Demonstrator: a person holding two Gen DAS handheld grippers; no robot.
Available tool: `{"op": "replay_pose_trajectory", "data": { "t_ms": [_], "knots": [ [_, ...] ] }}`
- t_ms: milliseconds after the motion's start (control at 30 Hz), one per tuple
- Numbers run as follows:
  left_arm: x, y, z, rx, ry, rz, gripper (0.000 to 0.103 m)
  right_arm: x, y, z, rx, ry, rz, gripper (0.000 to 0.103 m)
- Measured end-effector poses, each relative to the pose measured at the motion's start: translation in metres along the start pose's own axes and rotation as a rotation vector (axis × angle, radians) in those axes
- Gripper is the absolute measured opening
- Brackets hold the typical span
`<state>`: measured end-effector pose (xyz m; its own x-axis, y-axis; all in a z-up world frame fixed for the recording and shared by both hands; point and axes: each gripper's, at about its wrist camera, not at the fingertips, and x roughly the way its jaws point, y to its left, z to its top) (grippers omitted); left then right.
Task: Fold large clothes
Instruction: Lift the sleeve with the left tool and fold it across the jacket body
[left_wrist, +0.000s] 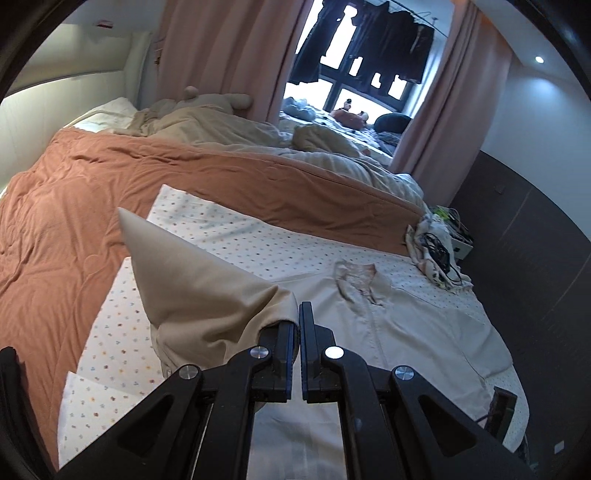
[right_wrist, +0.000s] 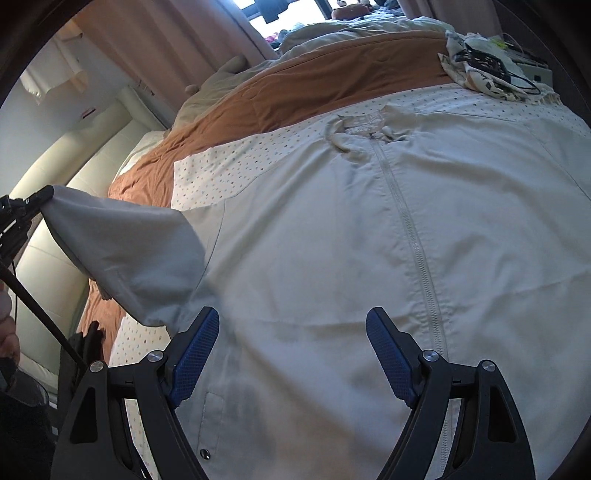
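The left tool is clamped on the sleeve and holds it up off the bed. The jacket lies flat on the bed, zipper up. The right tool hangs over the jacket with its jaws apart and nothing in them.

I think the thin sleeve could slip out, because only its end is pinched. A hard pull could drag the jacket crooked. The jacket's bottom edge and right sleeve are cut off from view.
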<state>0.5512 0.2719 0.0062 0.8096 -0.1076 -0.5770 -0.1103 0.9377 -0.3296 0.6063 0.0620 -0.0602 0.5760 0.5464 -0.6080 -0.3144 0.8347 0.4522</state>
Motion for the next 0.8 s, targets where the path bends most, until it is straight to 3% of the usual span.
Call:
{"op": "replay_pose_trajectory", "data": {
  "t_ms": [300,400,533,667,733,767,800],
  "knots": [
    [0.045,-0.043,-0.035,0.064,0.109,-0.127,0.005,0.006,-0.024,0.008,0.095,0.003,0.004,0.081],
    [0.068,-0.050,-0.051,0.067,0.156,-0.123,0.005,0.002,-0.027,0.011,0.111,-0.007,0.007,0.081],
    [0.105,-0.050,-0.076,0.019,0.252,-0.211,0.005,0.000,-0.038,0.015,0.157,-0.016,0.023,0.081],
    [0.132,-0.053,-0.105,-0.035,0.343,-0.230,0.006,0.000,-0.046,0.017,0.171,-0.024,-0.003,0.081],
    [0.136,-0.053,-0.115,-0.061,0.364,-0.253,0.010,-0.003,-0.050,0.018,0.186,-0.037,-0.004,0.081],
    [0.135,-0.053,-0.119,-0.066,0.370,-0.252,0.018,-0.005,-0.052,0.019,0.192,-0.047,-0.006,0.081],
    [0.133,-0.052,-0.122,-0.070,0.371,-0.248,0.035,-0.007,-0.054,0.019,0.196,-0.058,-0.009,0.081]
  ]
}}
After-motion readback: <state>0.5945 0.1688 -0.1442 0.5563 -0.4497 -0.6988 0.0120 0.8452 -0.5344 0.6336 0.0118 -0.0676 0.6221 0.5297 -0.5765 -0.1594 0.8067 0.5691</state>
